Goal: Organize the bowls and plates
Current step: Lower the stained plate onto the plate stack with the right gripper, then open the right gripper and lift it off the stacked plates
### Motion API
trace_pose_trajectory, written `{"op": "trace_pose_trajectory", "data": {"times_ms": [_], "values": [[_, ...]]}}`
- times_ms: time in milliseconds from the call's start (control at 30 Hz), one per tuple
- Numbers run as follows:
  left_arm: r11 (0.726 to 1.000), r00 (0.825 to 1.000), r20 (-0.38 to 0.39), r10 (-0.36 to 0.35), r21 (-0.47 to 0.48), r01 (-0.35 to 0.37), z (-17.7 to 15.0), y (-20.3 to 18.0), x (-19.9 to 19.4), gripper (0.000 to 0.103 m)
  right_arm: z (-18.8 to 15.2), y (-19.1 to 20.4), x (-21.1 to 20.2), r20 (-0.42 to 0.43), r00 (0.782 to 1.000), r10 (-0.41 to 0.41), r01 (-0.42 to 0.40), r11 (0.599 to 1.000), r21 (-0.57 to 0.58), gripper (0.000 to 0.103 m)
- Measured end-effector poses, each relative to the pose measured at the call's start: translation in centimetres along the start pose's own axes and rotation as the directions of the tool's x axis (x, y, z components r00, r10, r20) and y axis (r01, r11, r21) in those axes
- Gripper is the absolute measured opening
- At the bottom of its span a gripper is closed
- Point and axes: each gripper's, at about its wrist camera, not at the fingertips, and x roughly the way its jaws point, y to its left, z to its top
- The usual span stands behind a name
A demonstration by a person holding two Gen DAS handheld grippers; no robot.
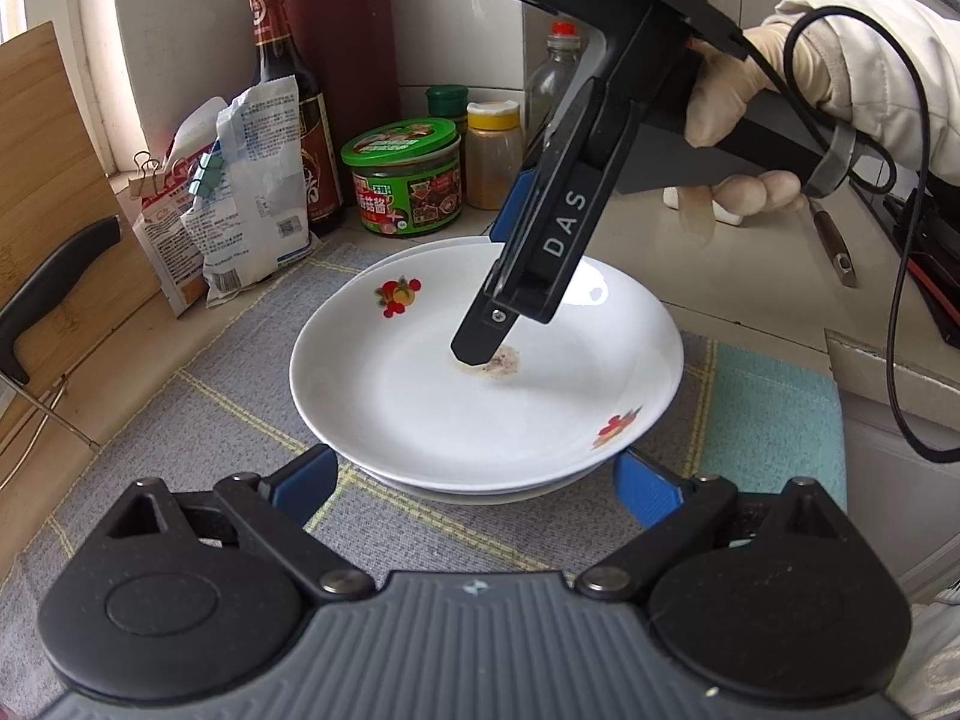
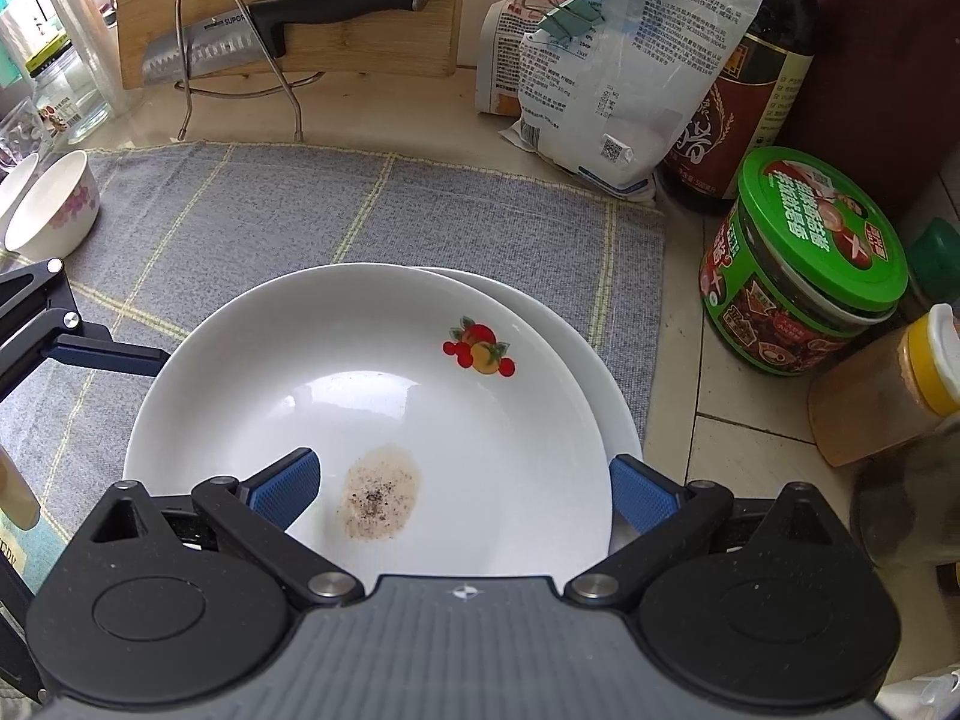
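Note:
Two white plates are stacked on a grey checked mat point(image 1: 198, 384). The top plate point(image 1: 456, 396) point(image 2: 336, 372) has fruit motifs and a brownish speckled stain point(image 2: 378, 492); it sits slightly off-centre on the lower plate point(image 1: 420, 252) point(image 2: 606, 372). My left gripper point(image 1: 477, 480) is open, its blue fingers point(image 1: 303, 474) spread on either side of the stack's near edge. My right gripper point(image 1: 489, 294) point(image 2: 462, 489), held by a gloved hand point(image 1: 732, 96), is open and straddles the top plate's rim, one finger inside over the stain and one outside. Two small white bowls point(image 2: 54, 204) stand at the mat's left end.
Behind the mat stand a bamboo cutting board point(image 2: 288, 6) with a knife point(image 2: 282, 24) in a wire stand, clipped bags point(image 2: 612, 78), a dark sauce bottle point(image 1: 294, 120), a green-lidded jar point(image 1: 408, 180) and a yellow-capped shaker point(image 1: 495, 150). A teal cloth point(image 1: 774, 414) lies right.

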Motion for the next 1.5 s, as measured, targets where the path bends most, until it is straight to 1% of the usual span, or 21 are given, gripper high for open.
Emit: {"op": "trace_pose_trajectory", "data": {"times_ms": [700,933,1033,1100,1200,1300,1433,1500], "values": [[1.0,1.0,0.003,-0.01,-0.005,0.01,0.0,0.3,0.4,0.098,-0.2,0.2,-0.4,-0.012,0.998,-0.057,0.057,0.998,-0.005,0.103],[0.999,1.0,0.01,-0.02,-0.029,0.02,0.1,0.2,0.5,0.098,-0.5,0.4,-0.8,-0.004,0.995,-0.1,0.1,0.995,-0.015,0.103],[0.999,1.0,0.009,-0.011,-0.035,0.011,0.1,0.2,0.6,0.098,-0.7,0.3,-1.4,0.023,0.996,-0.085,0.085,0.996,-0.007,0.103],[0.999,1.0,0.014,-0.008,-0.042,0.008,0.0,0.1,0.4,0.098,-0.8,0.3,-2.2,0.064,0.996,-0.062,0.062,0.998,0.006,0.103],[0.998,1.0,0.023,0.007,-0.057,-0.006,-0.3,0.1,0.0,0.098,-1.1,0.6,-3.4,0.153,0.987,-0.052,0.052,0.999,0.005,0.103],[0.996,0.999,0.028,0.03,-0.082,-0.027,-0.6,0.2,-0.5,0.098,-1.3,0.7,-3.9,0.201,0.978,-0.059,0.056,0.998,0.018,0.103],[0.991,0.997,0.032,0.065,-0.119,-0.061,-1.0,0.5,-1.3,0.098,-1.4,0.7,-4.1,0.218,0.971,-0.094,0.082,0.995,0.064,0.103],[0.987,0.996,0.032,0.085,-0.142,-0.08,-1.3,0.7,-1.8,0.098,-1.7,1.0,-4.0,0.216,0.972,-0.091,0.08,0.995,0.062,0.103]]}}
